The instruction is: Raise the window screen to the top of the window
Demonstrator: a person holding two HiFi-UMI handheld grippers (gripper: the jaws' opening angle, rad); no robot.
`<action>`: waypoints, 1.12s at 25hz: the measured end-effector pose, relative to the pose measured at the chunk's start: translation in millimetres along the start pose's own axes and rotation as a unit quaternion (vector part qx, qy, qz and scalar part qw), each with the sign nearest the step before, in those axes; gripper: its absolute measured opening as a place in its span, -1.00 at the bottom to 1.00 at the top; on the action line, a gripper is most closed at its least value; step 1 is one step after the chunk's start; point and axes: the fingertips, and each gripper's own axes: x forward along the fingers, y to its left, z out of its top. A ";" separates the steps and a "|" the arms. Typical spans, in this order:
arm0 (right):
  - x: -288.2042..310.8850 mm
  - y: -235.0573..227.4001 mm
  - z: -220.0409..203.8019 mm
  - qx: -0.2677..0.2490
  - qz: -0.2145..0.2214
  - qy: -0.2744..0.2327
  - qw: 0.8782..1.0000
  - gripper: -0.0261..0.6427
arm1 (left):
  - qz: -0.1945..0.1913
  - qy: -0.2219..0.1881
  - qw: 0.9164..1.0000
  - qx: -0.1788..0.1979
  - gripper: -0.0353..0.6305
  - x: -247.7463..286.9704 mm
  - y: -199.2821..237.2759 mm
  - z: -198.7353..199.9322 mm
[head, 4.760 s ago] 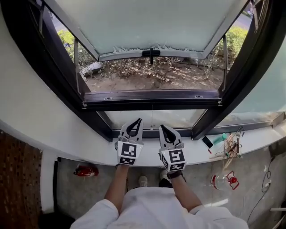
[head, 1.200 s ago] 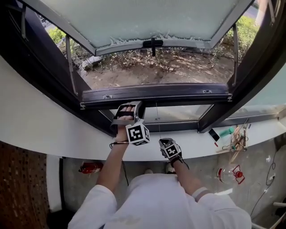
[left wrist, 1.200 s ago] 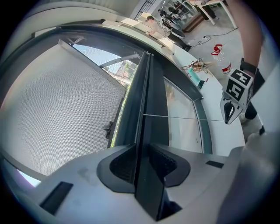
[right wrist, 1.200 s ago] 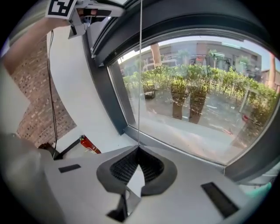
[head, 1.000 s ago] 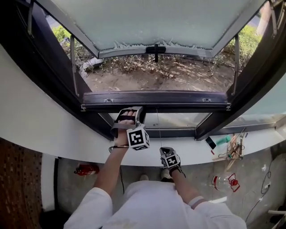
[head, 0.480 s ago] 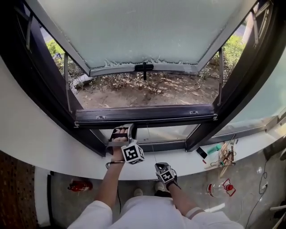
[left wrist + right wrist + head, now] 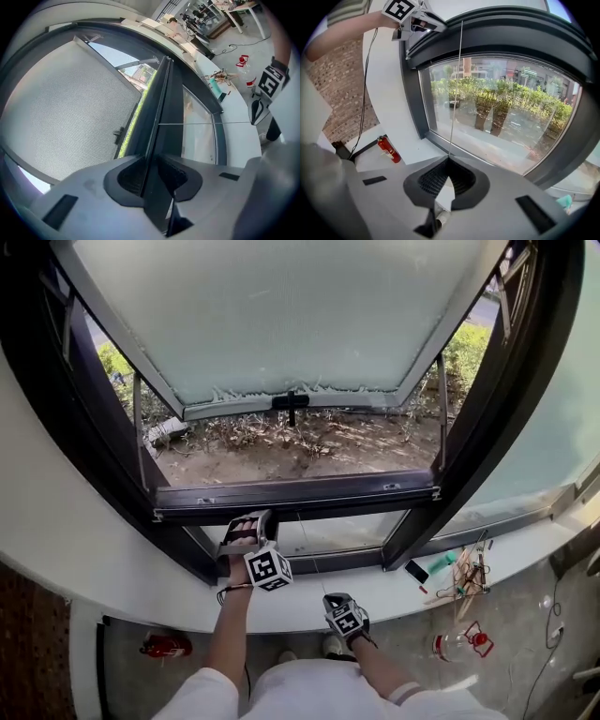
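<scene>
The window screen [image 7: 309, 493] sits low right now. Its dark bottom bar [image 7: 161, 108] runs straight across the head view just under centre, so there's loads of travel left to the top.

The left claw [image 7: 248, 519] is clamped on the bar's edge toward 7 o'clock. The right claw [image 7: 448, 164] is pinched tight on the thin pull cord [image 7: 309, 554] hanging from the bar.

My guess is the bar is stiff and light, and the mesh above it is floppy and easy to poke through. So grab the bar, never the mesh. The bar looks smooth, so it may slip if pulled from one end only. Lifting nearer the middle should keep it level. The cord is skinny and slippery-looking.

In the way:
- The pushed-out pane's handle [image 7: 291, 401] at 12 o'clock is outside, so probably fine.
- A phone [image 7: 415, 571] and other clutter sit on the sill [image 7: 141, 587] at 4 o'clock.
- There's a fire extinguisher [image 7: 164, 645] at 8 o'clock, well clear.
</scene>
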 end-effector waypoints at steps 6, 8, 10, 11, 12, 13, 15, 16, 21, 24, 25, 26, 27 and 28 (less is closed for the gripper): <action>-3.8 11.1 11.1 0.007 0.014 -0.007 1.000 -0.92 | 0.042 -0.016 0.994 -0.097 -0.70 -12.4 19.9 4.7; -5.4 10.2 10.8 0.013 0.012 -0.011 1.000 -0.92 | 0.050 -0.022 0.991 -0.118 -0.70 -19.5 23.1 4.0; -5.6 8.2 12.0 0.022 0.011 -0.015 1.000 -0.92 | 0.060 -0.032 0.987 -0.148 -0.70 -27.0 26.2 3.7; -5.7 7.5 13.2 0.024 0.012 -0.017 0.999 -0.92 | 0.062 -0.040 0.983 -0.169 -0.70 -30.6 27.0 4.3; -6.0 7.2 14.7 0.025 0.011 -0.021 0.999 -0.92 | 0.063 -0.050 0.977 -0.195 -0.70 -34.1 27.0 5.3; -6.5 7.5 16.5 0.024 0.011 -0.024 0.999 -0.92 | 0.063 -0.061 0.971 -0.224 -0.70 -37.6 26.5 6.0; -7.4 9.2 22.4 0.021 0.009 -0.034 0.999 -0.92 | 0.061 -0.078 0.955 -0.279 -0.70 -44.1 24.1 4.6; -8.3 9.9 26.4 0.019 0.007 -0.040 0.999 -0.92 | 0.059 -0.083 0.947 -0.305 -0.70 -46.7 21.8 2.7; -15.8 4.4 49.0 0.019 -0.003 -0.077 0.997 -0.92 | 0.039 -0.087 0.912 -0.398 -0.70 -53.9 5.2 -3.8; -19.6 2.6 57.0 0.016 -0.007 -0.088 0.996 -0.92 | 0.031 -0.091 0.905 -0.414 -0.81 -54.7 -4.0 -1.1; -19.7 2.2 57.8 0.014 -0.008 -0.090 0.996 -0.92 | 0.030 -0.093 0.902 -0.420 -0.83 -55.9 -5.5 -0.1; -19.8 1.8 58.2 0.012 -0.010 -0.092 0.996 -0.92 | 0.031 -0.096 0.900 -0.424 -0.84 -57.6 -6.0 1.5; -20.6 1.7 59.0 0.011 -0.010 -0.093 0.996 -0.92 | 0.031 -0.100 0.899 -0.426 -0.88 -59.4 -5.8 3.8; -22.0 1.5 60.1 0.011 -0.011 -0.094 0.995 -0.92 | 0.031 -0.105 0.897 -0.428 -0.89 -60.9 -5.2 6.7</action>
